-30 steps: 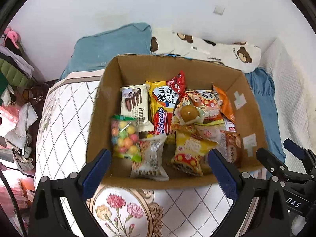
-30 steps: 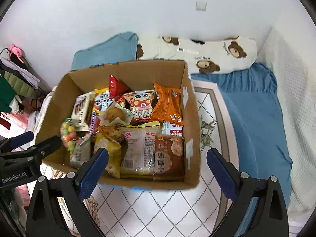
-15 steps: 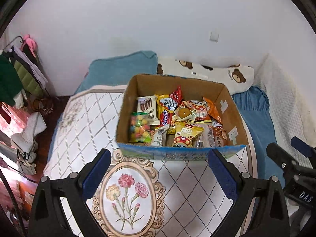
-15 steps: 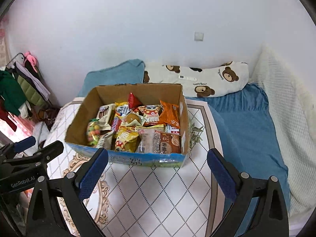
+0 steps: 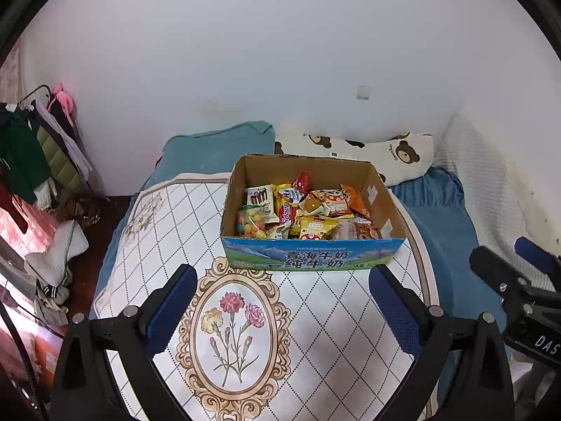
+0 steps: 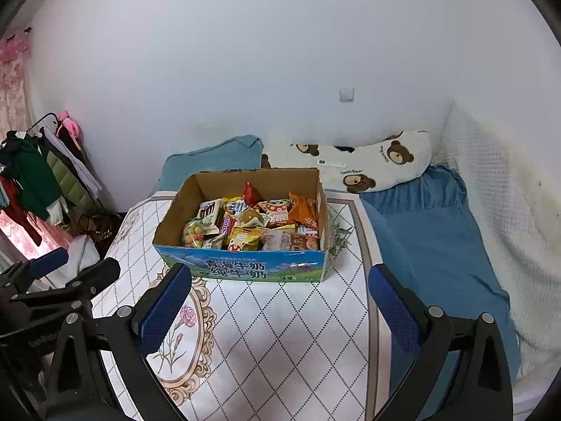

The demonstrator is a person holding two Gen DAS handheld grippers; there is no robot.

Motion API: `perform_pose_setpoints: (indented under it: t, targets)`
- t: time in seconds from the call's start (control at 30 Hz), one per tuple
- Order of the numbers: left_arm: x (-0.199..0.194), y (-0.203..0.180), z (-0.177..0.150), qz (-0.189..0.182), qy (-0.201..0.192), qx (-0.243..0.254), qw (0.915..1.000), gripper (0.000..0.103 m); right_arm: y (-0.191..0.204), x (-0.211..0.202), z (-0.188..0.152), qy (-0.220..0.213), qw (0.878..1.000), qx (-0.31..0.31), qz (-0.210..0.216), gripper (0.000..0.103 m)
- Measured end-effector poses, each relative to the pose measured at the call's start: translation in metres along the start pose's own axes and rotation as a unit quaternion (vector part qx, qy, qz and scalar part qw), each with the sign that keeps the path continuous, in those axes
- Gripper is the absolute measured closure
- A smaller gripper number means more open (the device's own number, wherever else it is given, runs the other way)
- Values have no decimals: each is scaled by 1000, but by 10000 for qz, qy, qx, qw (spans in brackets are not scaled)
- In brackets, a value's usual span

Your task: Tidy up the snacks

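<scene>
The cardboard box (image 5: 312, 258) sits open-topped on the quilted cover (image 5: 315, 333) of a bed, toward the cover's far edge, its blue printed front wall facing the cameras. It is packed with snacks: a bag of coloured candy balls (image 5: 249, 222) in the near left corner, a white pack with chocolate sticks (image 5: 261, 200) behind it, a red triangular packet (image 5: 301, 181) standing near the back wall, an orange bag (image 5: 354, 201) toward the right wall, and a yellow packet (image 5: 315, 228) near the front. The small print on the wrappers is too fine to read with any certainty.

On the cover's near part lies a printed oval flower medallion (image 5: 233, 333), just in front of the box. Beyond the far edge rest a teal pillow (image 5: 217, 147) and a bear-print pillow (image 5: 385, 152) against the white wall; a blue sheet (image 6: 431, 242) runs along the cover's right edge.

The left gripper (image 5: 278, 307) hangs over the medallion, its 2 fingers spread wide with nothing between them. The right gripper (image 6: 280, 307) hovers short of the box, likewise spread and empty.
</scene>
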State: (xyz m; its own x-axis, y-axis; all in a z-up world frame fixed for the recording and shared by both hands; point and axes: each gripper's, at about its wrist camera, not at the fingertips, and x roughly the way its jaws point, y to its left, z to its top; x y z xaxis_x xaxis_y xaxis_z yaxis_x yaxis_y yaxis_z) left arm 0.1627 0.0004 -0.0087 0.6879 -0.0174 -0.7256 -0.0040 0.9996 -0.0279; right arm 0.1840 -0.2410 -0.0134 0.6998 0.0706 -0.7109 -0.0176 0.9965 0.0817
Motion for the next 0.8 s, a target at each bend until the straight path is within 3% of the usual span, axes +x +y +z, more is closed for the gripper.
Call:
perform_pose_setpoints:
  t: [0.4, 0.8]
  targets:
    - [-25, 2, -9, -48, -236, -84, 9997, 3, 2, -49, -5, -314, 9994, -159, -15, 0]
    - [18, 2, 7, 97, -39, -107, 9999, 1, -10, 1, 8, -257, 9997, -5, -3, 0]
